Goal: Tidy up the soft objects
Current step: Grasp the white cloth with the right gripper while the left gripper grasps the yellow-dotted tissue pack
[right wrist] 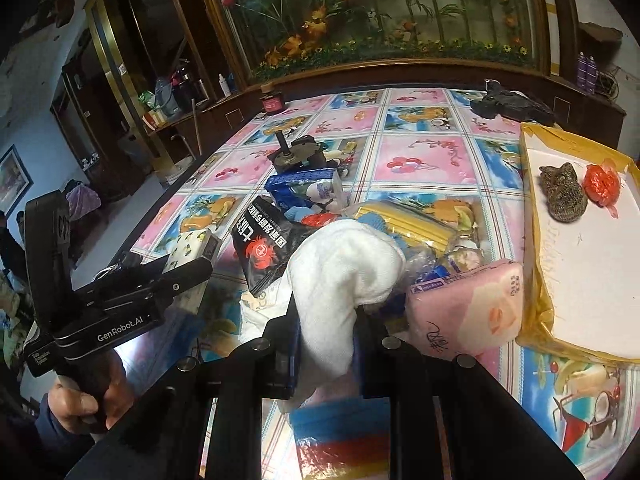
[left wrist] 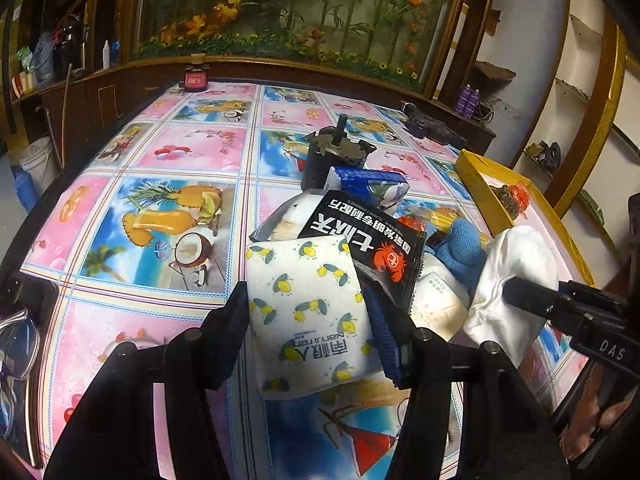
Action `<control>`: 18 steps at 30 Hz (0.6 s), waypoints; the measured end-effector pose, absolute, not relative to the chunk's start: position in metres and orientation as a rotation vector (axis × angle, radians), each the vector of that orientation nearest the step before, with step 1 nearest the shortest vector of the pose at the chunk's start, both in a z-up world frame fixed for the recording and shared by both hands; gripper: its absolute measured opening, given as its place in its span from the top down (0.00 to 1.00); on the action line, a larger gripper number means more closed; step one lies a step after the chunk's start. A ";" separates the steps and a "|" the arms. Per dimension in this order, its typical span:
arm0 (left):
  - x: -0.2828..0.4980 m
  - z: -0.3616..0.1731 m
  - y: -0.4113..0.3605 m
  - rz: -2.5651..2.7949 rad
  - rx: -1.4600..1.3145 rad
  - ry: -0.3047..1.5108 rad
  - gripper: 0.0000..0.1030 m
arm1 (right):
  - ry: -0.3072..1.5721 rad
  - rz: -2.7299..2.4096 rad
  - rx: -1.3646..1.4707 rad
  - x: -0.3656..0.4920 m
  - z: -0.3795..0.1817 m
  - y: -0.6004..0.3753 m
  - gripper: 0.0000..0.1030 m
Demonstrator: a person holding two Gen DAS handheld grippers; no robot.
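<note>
Clamped between the left gripper (left wrist: 310,320) jaws, a lemon-print tissue pack (left wrist: 308,304) sits over the table's (left wrist: 160,152) near edge. Beside it, the right gripper (right wrist: 326,344) pinches a white cloth (right wrist: 344,272) lifted above the pile of soft packets; a yellow-rimmed box (right wrist: 580,248) lies at the right edge.
</note>
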State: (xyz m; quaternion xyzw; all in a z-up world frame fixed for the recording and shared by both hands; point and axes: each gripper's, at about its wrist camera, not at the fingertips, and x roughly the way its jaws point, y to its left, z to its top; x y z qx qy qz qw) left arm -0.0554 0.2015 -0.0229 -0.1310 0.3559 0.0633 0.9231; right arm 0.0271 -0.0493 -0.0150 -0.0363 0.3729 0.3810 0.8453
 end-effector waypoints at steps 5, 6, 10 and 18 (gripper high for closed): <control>-0.049 -0.017 0.187 0.097 -0.256 0.750 0.46 | 0.780 0.790 -0.025 0.030 -0.012 -0.075 0.81; -0.048 -0.014 0.182 0.092 -0.243 0.748 0.46 | 0.779 0.788 -0.013 0.031 -0.012 -0.080 0.81; -0.040 -0.001 0.159 0.057 -0.194 0.734 0.46 | 0.768 0.784 0.029 0.035 -0.011 -0.099 0.81; -0.011 0.020 0.105 -0.053 -0.155 0.735 0.46 | 0.727 0.742 0.119 0.042 -0.006 -0.149 0.81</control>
